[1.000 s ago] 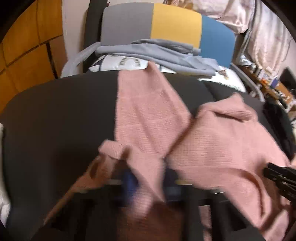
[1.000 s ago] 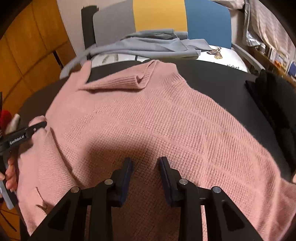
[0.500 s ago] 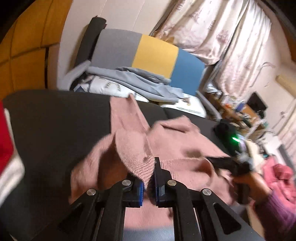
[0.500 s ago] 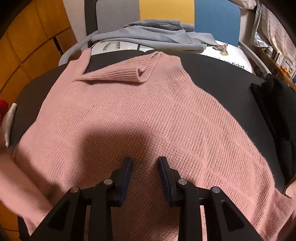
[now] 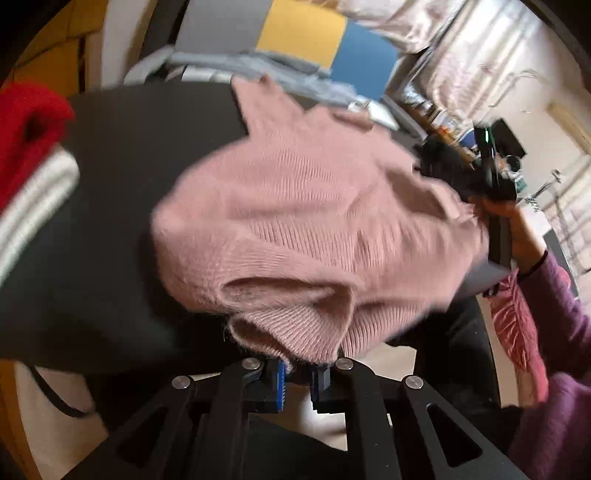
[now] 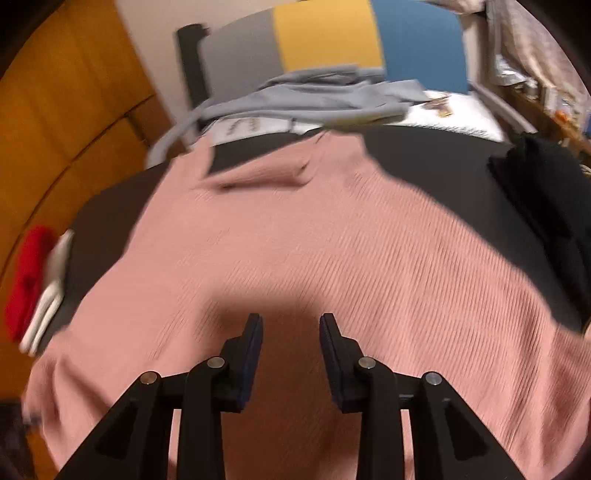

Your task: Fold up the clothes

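Observation:
A pink knit sweater [image 6: 314,251] lies spread on the black table [image 6: 436,162], collar toward the far side. In the left wrist view the sweater [image 5: 314,206] is bunched up and lifted. Its ribbed sleeve cuff [image 5: 295,332] hangs down into my left gripper [image 5: 298,373]. That gripper's jaws pinch the cuff and are just starting to open. My right gripper [image 6: 291,332] sits low over the sweater's near part. Its jaws stand apart and are widening slightly, with only flat knit beneath them. A hand [image 5: 517,229] in a purple sleeve holds the right gripper at the sweater's right side.
A red and white folded garment [image 6: 33,288] lies at the table's left edge. A black garment [image 6: 546,206] lies at the right. Behind the table, a chair with a grey, yellow and blue back [image 6: 325,33] holds a grey-blue garment [image 6: 314,96].
My left gripper has carried the sleeve cuff across the sweater toward the near right, bunching the knit over the body. The right gripper has stayed over the sweater's near part.

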{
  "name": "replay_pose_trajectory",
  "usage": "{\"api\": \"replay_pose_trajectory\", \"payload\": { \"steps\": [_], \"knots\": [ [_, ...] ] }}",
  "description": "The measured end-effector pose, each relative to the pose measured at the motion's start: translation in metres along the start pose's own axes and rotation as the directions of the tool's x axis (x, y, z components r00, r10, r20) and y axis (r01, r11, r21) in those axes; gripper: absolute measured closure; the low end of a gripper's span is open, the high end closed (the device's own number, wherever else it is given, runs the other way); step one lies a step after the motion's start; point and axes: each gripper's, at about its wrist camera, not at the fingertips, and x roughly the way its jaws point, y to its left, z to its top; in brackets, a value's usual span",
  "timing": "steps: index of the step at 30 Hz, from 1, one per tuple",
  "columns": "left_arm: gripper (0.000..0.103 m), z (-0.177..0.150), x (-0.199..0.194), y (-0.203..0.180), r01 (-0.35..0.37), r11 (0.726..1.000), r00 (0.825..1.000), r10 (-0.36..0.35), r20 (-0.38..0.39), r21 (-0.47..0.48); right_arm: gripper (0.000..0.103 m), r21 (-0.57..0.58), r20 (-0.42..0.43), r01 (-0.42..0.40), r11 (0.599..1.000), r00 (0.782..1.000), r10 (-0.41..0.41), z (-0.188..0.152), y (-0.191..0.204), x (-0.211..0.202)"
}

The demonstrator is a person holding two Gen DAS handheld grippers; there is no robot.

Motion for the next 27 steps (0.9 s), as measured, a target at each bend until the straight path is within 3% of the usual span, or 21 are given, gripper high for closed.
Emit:
{"api": "replay_pose_trajectory", "payload": {
  "steps": [1,3,5,7,10,13,20,23,25,27],
  "knots": [
    [0.085,0.007,-0.006,0.004,-0.013,1.0,1.0,0.013,0.017,0.007,0.071,-0.016,-0.012,-0.02,1.0,1.0,0.019,-0.01,0.001,-0.005],
    [0.07,0.022,-0.019,0.011,-0.039,0.999,0.998,0.038,0.052,0.02,0.071,-0.063,-0.004,0.028,0.998,1.0,-0.029,-0.031,-0.004,-0.008],
    [0.042,0.043,-0.018,0.021,-0.118,0.993,0.99,0.116,0.086,0.013,0.071,-0.076,0.002,0.067,0.995,0.998,-0.067,-0.045,-0.013,-0.012],
    [0.036,0.068,-0.008,0.027,-0.209,0.977,0.973,0.205,0.107,0.03,0.071,0.013,-0.002,0.073,0.997,0.997,-0.073,-0.043,-0.026,-0.018],
    [0.032,0.111,0.018,0.033,-0.309,0.95,0.947,0.303,0.109,0.04,0.071,0.076,0.063,0.05,0.996,0.997,-0.055,-0.036,-0.026,-0.034],
    [0.018,0.156,0.053,0.033,-0.332,0.942,0.939,0.326,0.109,0.043,0.071,0.04,0.11,0.085,0.996,0.99,-0.089,-0.02,-0.019,-0.039],
    [0.017,0.253,0.174,0.014,-0.316,0.947,0.948,0.318,-0.034,0.053,0.071,0.009,0.065,0.219,0.976,0.973,-0.219,0.023,-0.018,-0.002],
    [0.017,0.277,0.212,0.001,-0.403,0.908,0.911,0.41,-0.044,0.117,0.071,-0.017,0.041,0.289,0.957,0.957,-0.288,0.033,-0.021,0.015],
    [0.017,0.287,0.229,0.0,-0.442,0.885,0.89,0.453,-0.052,0.145,0.069,-0.008,0.009,0.291,0.957,0.957,-0.291,0.032,-0.027,0.028],
    [0.017,0.29,0.237,0.003,-0.489,0.856,0.863,0.503,-0.051,0.167,0.066,0.026,0.054,0.274,0.961,0.96,-0.275,0.028,-0.031,0.026]
  ]
}}
